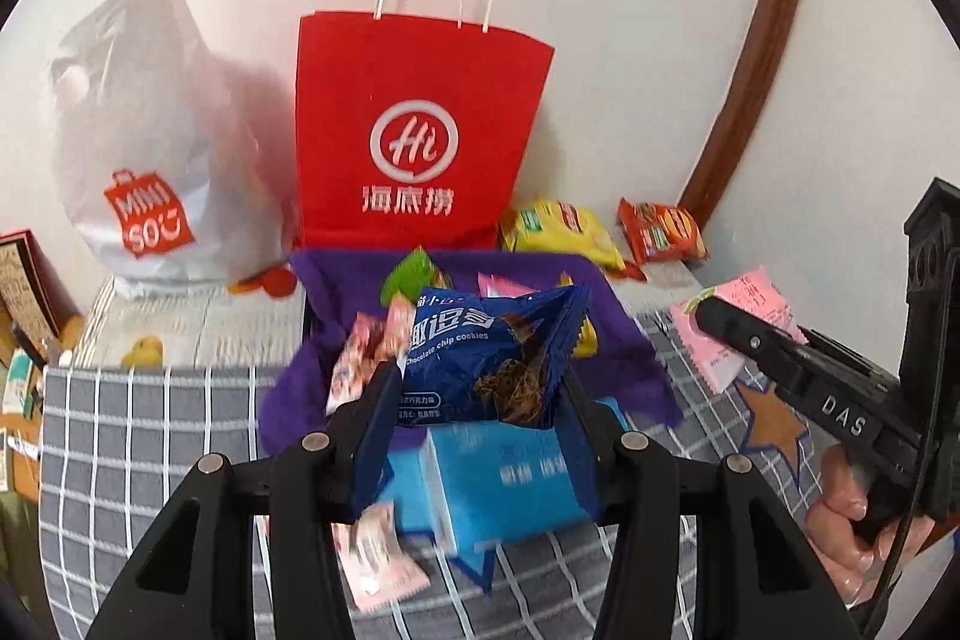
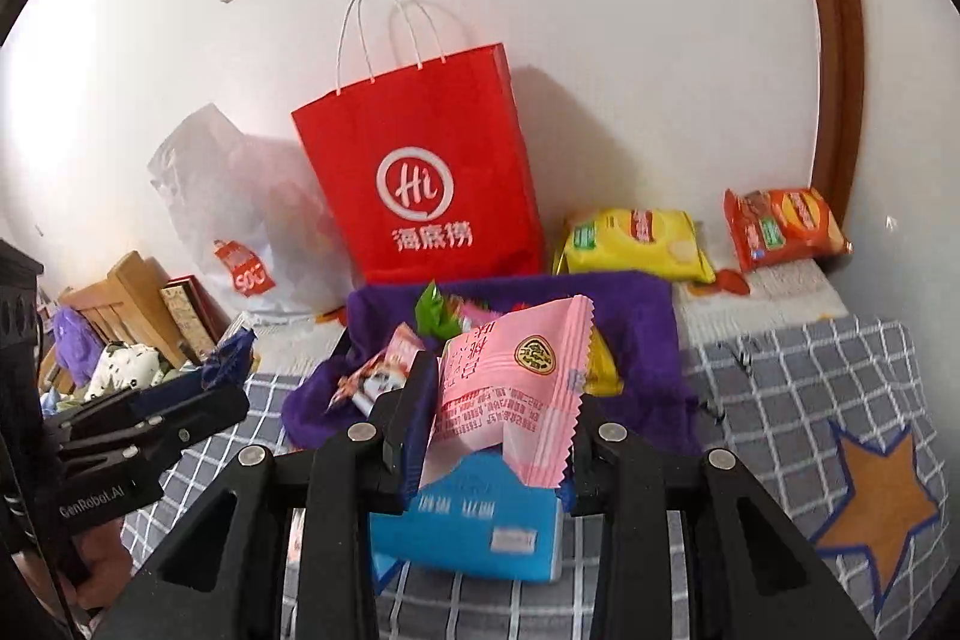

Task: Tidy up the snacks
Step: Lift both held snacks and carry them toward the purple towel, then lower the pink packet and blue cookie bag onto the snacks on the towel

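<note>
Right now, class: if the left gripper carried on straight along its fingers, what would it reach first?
Probably the purple cloth with its snack pile, just past the cookie packet the left gripper holds; the red bag stands behind. Depth is uncertain.

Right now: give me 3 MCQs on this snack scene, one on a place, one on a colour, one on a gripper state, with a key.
1. Where does the red paper bag stand?
A. upright against the wall, behind the purple cloth
B. flat on the checked cover
C. on the blue box

2. What colour is the packet in the right gripper?
A. green
B. pink
C. orange

3. What is the left gripper doing?
A. open, empty
B. shut on nothing
C. shut on the blue cookie packet

Key: 1 A, the bag stands with its handles up at the wall; 2 B, the wrapper between the fingers is pink; 3 C, both fingers press the cookie packet's sides.
</note>
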`<state>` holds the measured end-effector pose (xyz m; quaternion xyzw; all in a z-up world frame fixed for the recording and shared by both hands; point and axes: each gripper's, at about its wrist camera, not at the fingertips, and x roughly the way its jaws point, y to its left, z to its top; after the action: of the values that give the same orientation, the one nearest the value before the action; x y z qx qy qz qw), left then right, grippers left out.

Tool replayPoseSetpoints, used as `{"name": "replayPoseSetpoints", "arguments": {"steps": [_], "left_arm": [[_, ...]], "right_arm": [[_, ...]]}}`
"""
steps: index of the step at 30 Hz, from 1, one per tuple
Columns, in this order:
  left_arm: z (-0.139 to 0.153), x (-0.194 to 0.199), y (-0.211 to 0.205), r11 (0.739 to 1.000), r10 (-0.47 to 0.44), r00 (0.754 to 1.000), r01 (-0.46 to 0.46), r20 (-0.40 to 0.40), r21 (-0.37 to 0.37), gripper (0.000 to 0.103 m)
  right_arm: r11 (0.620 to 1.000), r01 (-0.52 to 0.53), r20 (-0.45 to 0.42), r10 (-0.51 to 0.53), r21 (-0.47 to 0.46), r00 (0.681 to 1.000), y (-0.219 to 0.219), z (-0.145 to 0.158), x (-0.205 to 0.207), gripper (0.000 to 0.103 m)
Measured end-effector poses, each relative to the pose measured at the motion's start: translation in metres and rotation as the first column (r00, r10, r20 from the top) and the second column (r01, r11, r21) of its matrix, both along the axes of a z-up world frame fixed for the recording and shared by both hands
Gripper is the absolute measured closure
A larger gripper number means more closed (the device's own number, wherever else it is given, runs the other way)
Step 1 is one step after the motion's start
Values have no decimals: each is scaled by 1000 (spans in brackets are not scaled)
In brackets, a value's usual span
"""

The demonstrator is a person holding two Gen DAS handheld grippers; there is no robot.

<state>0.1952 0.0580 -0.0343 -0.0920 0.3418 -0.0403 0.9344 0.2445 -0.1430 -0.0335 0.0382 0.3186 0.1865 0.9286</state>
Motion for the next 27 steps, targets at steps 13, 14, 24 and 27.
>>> {"name": "replayPoseSetpoints", "arguments": {"steps": [13, 14, 24, 27], "left_arm": [[-22, 82, 8, 999, 9, 998, -11, -54, -42, 55], [-23, 89, 8, 999, 11, 998, -13, -56, -39, 55], [-62, 128, 12, 999, 29, 992, -33, -123, -30, 55], [-71, 133, 16, 999, 39, 988, -44, -149, -29, 55]], "right_arm": [[999, 12, -59, -14, -33, 998, 2, -39, 70, 69], [999, 16, -69, -18, -36, 997, 1, -47, 76, 69], [999, 17, -140, -21, -32, 990, -7, -99, 103, 69], [998, 21, -145, -29, -60, 989, -6, -107, 104, 68]]}}
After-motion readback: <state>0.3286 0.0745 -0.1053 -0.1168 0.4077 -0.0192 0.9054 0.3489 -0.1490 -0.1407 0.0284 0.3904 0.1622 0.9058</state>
